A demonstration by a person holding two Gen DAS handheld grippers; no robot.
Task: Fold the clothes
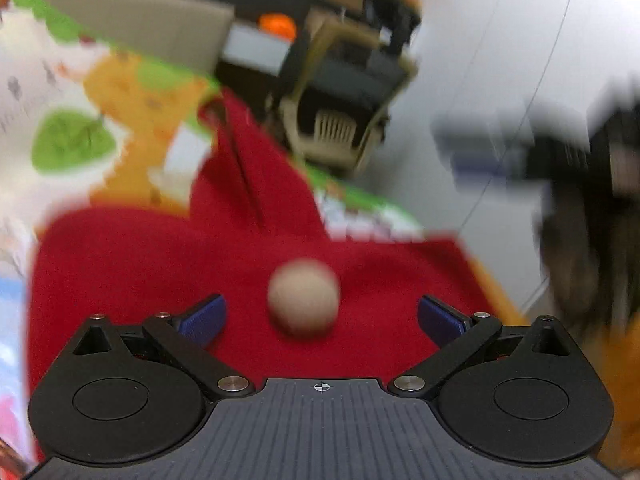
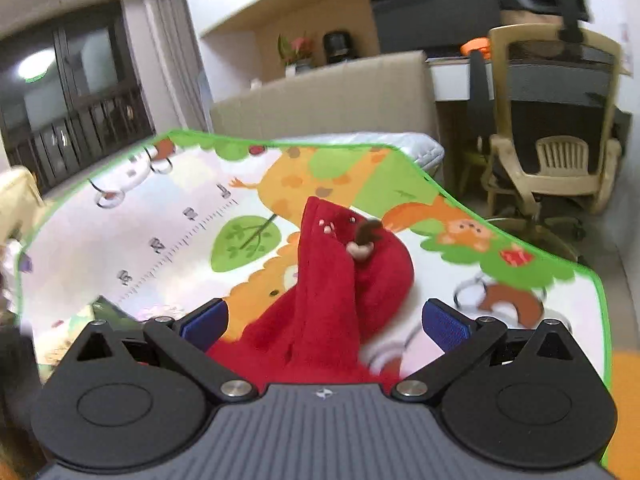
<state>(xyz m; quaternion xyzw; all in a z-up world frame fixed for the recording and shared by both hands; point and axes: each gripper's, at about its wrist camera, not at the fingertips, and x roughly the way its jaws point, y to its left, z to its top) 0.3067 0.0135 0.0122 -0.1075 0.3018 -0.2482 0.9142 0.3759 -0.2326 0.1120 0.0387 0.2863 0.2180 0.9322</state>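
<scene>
A red fleece garment [image 1: 160, 280] lies on a colourful play mat [image 1: 72, 140]. A beige pom-pom [image 1: 304, 296] sits on it, just ahead of my left gripper [image 1: 322, 320]. That gripper is open, its blue pads [image 1: 204, 320] wide apart over the cloth, and the whole view is motion-blurred. In the right wrist view the red garment [image 2: 320, 312] is bunched into a ridge with small brown and pink trimmings [image 2: 364, 240] near its far end. My right gripper [image 2: 324, 322] is open, and the cloth runs between its spread fingers [image 2: 444, 324] without being pinched.
The green-edged mat [image 2: 160, 232] ends at bare floor on the right. Beyond it stand a beige office chair [image 2: 560, 152], a beige sofa back [image 2: 340, 92] and a desk. A dark blurred object [image 1: 560, 168] hangs at the right of the left wrist view.
</scene>
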